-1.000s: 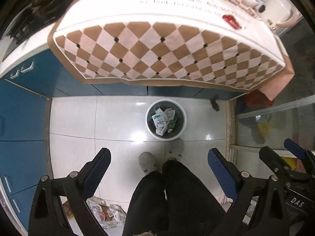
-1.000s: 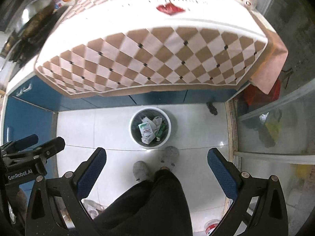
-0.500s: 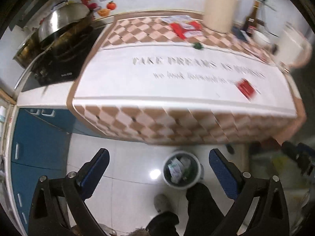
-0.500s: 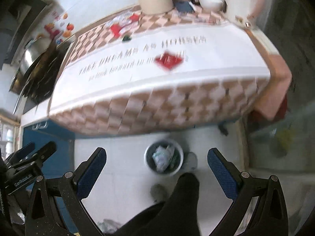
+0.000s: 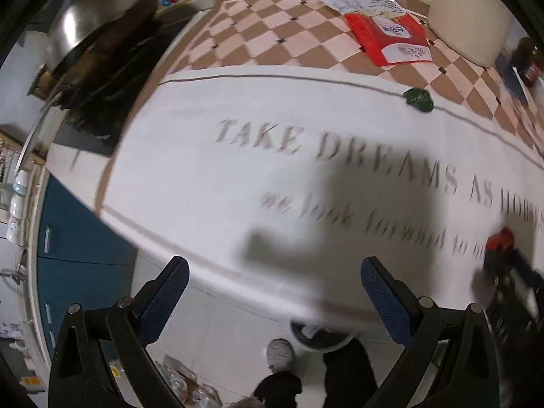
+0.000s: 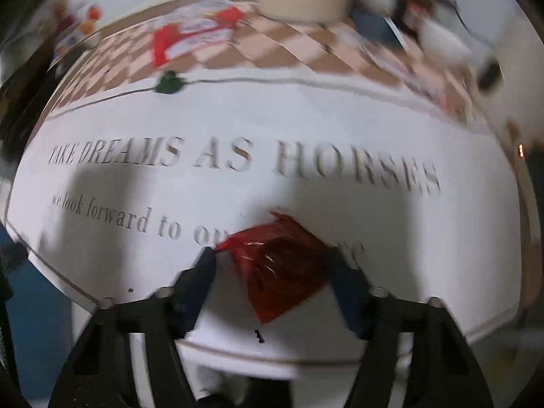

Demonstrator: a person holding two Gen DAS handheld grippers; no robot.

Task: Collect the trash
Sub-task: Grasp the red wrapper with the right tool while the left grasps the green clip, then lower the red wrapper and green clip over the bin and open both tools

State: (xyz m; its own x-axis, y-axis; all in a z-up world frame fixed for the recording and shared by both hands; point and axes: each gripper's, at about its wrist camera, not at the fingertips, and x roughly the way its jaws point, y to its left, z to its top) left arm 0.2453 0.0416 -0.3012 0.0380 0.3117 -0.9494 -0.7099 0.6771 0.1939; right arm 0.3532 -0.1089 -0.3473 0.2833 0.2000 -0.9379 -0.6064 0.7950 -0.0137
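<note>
A crumpled red wrapper (image 6: 282,258) lies on the white lettered tablecloth (image 6: 306,129) near its front edge. My right gripper (image 6: 272,265) is open, its fingers on either side of the wrapper, which also shows at the right of the left wrist view (image 5: 499,239). My left gripper (image 5: 273,285) is open and empty above the table's front edge. A small green scrap (image 5: 418,99) lies further back, also in the right wrist view (image 6: 169,82). A red and white packet (image 5: 387,39) lies at the back. The trash bin (image 5: 314,335) stands on the floor, mostly hidden by the table.
A cream cylindrical holder (image 5: 469,13) stands at the back right beside a dark bottle (image 5: 528,61). A wok (image 5: 85,27) sits on the stove at the left. Blue cabinets (image 5: 78,238) run below. My legs and shoes (image 5: 282,353) are by the bin.
Both grippers rose from over the floor and bin to the tabletop. The right one moved forward until the red wrapper lay between its open fingers.
</note>
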